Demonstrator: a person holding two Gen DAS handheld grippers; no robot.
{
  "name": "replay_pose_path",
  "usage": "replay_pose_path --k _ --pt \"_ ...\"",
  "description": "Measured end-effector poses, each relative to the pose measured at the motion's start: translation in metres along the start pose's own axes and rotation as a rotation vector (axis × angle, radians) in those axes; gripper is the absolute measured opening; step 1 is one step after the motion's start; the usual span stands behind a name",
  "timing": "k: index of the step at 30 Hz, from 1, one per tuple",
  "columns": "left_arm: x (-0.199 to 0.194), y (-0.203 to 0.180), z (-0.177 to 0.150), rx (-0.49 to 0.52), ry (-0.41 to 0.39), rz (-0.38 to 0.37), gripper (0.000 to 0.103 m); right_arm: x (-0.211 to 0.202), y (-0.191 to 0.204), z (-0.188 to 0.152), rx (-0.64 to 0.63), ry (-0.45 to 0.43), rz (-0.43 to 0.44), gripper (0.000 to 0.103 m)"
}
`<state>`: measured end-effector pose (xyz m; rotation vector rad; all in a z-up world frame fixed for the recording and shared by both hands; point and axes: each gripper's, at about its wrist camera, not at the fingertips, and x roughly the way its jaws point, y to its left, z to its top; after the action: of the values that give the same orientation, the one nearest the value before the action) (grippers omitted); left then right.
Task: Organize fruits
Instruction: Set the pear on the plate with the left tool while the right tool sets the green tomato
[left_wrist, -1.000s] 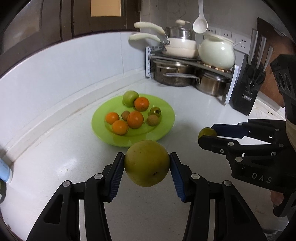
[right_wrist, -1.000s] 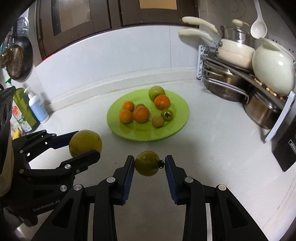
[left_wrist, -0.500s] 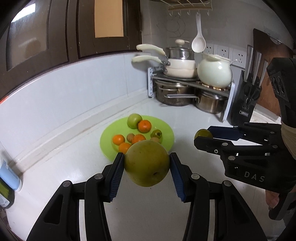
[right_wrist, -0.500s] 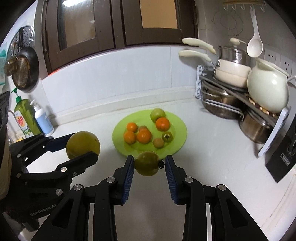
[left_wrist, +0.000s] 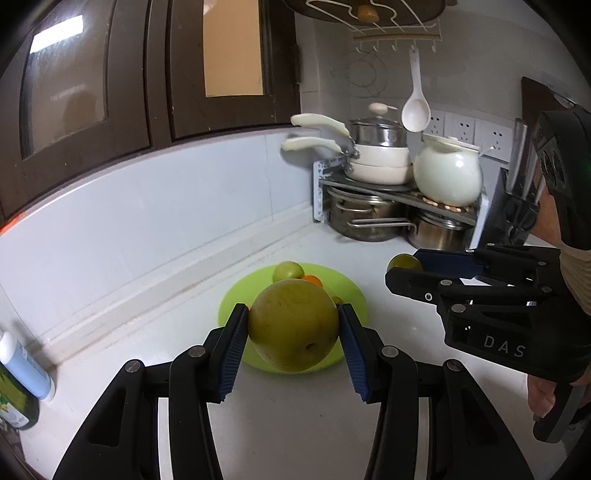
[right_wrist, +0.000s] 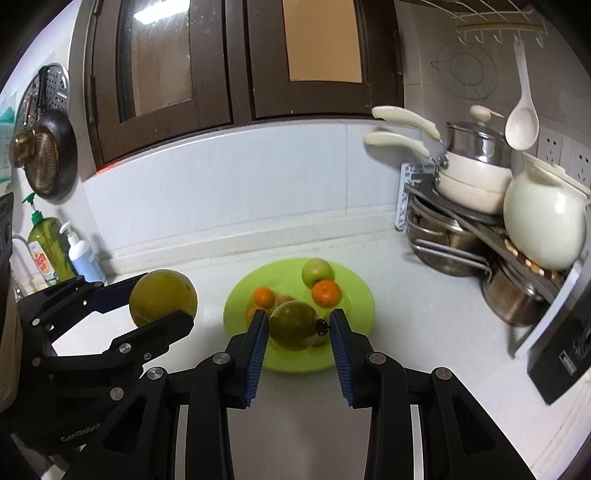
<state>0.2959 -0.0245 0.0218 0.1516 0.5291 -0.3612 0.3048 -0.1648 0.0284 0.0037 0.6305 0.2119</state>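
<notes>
Above the plate (right_wrist: 354, 291), both held fruits have risen.

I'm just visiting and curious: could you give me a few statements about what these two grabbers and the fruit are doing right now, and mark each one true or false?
1. The left gripper holds a large yellow-green fruit. True.
2. The right gripper is empty. False: it clamps a small green fruit.
3. The green plate holds oranges. True.
4. The white ladle lies on the counter. False: it hangs from a wall hook.
5. Both held fruits rest on the plate. False: they are held above it.
</notes>
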Motion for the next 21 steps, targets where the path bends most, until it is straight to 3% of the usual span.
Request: replay_pose_path --k 21 --pt "0.065 0.032 0.028 0.005 0.033 0.051 0.049 0.073 -0.005 0.037 -0.033 0.022 0.065 0.035"
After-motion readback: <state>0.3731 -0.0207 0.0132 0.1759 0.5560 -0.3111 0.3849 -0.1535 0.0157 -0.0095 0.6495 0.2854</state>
